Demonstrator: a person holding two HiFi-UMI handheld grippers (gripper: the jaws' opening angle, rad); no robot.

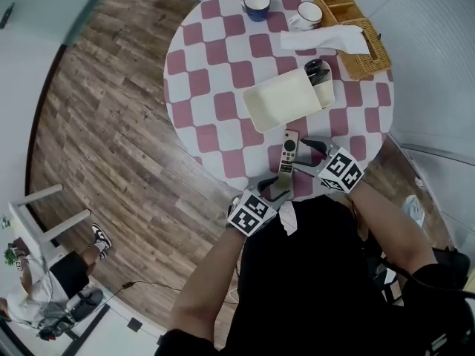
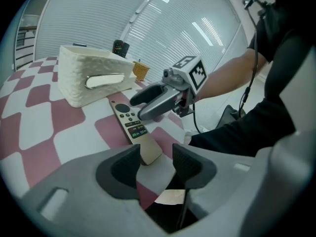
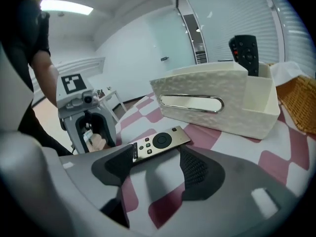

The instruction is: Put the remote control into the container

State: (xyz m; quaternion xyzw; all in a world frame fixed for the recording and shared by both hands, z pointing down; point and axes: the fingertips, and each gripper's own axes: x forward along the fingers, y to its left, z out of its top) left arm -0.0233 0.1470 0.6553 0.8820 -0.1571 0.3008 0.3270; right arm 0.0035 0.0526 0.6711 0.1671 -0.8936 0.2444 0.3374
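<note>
now the slim champagne-coloured remote control (image 1: 288, 153) lies flat on the round red-and-white checked bench (image 1: 215, 73), just beside the cream rectangular container (image 1: 286, 99). the left gripper (image 2: 156, 156) sits at its near end and the right gripper (image 3: 157, 158) alongside it, both with fingers apart, clamping nothing.

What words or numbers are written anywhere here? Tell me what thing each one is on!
No words or numbers can be read anywhere.
Slim gold remote control: coloured button labels, too small and blurred to read.
Black remote control standing in the cream container: button marks, too small to read.
Black-and-white marker cubes: square patterns only, no letters or numbers.
</note>
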